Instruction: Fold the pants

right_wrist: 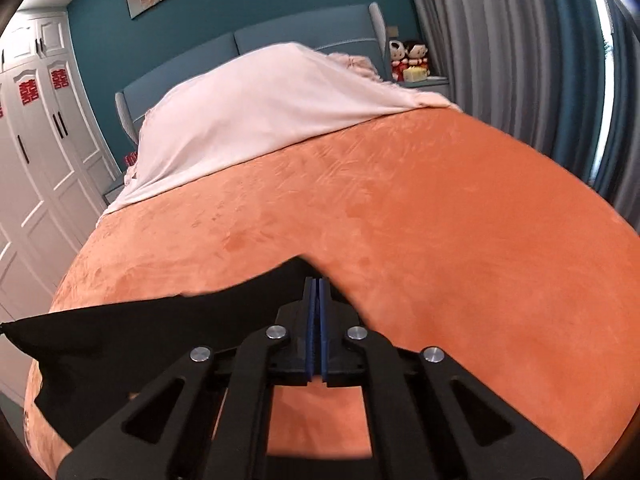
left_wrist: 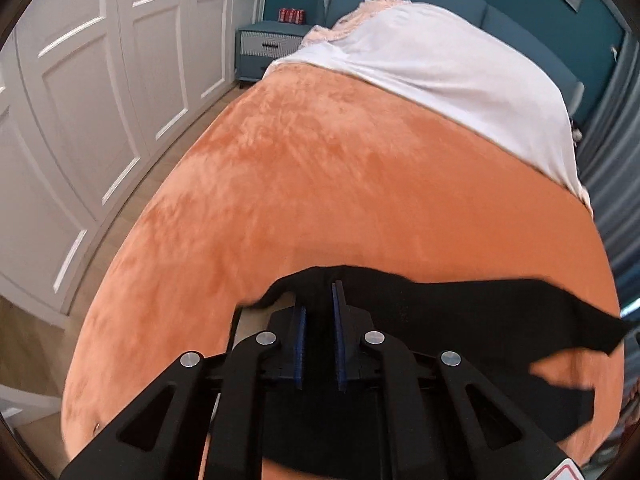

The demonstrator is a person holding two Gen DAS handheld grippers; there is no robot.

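Black pants (left_wrist: 460,312), stretched across the near end of a bed over its orange blanket (left_wrist: 320,184), lifted along one edge. Left gripper (left_wrist: 326,292): fingers clamped on one corner of that edge; right gripper (right_wrist: 317,286): fingers pressed together on the other corner. White sheet (right_wrist: 256,112) covers the head of the bed; white wardrobe (left_wrist: 80,100) alongside.

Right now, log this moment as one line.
task: fold pants | left gripper: shut on black pants | right gripper: shut on black pants | pants: lifted, stretched between grippers over orange blanket
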